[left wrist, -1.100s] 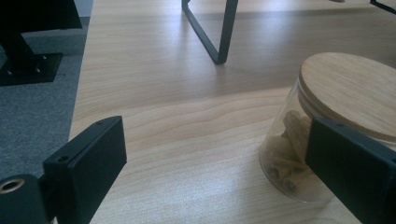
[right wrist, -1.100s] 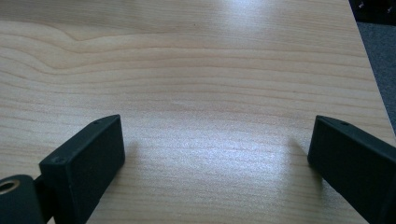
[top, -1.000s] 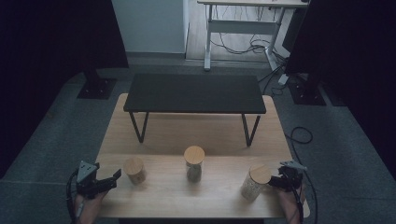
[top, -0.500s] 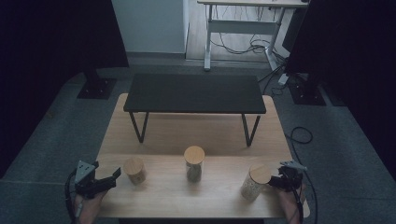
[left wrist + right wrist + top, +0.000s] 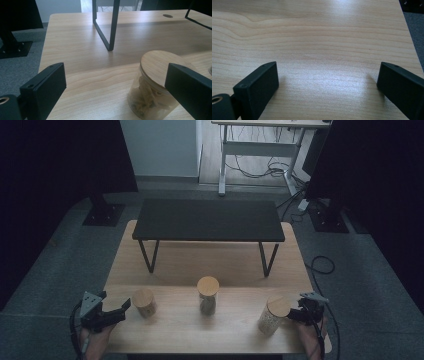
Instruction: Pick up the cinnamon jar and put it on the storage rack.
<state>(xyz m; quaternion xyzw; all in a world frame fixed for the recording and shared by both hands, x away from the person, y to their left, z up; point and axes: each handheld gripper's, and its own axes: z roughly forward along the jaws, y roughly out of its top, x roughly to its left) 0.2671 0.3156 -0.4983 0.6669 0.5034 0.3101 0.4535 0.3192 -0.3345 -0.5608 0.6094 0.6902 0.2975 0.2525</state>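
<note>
Three clear jars with round wooden lids stand in a row on the wooden table (image 5: 165, 340): a short left jar (image 5: 143, 302), a middle jar (image 5: 207, 295) and a right jar (image 5: 272, 315). My left gripper (image 5: 120, 310) lies just left of the short jar. Its jaws have just been opening and stand wide. In the left gripper view the gripper (image 5: 113, 75) has that jar (image 5: 152, 82) ahead by the right-hand jaw, apart from the pads. My right gripper (image 5: 296, 312) sits close to the right jar's right side. It (image 5: 327, 75) is open over bare wood.
A low black bench (image 5: 207, 219) on thin metal legs stands across the far half of the table; one leg (image 5: 110, 27) rises ahead of the left gripper. The table's front edge is near both hands. Grey carpet surrounds the table.
The left gripper has barely shifted beside the short jar. The jars and the right gripper have kept still.
</note>
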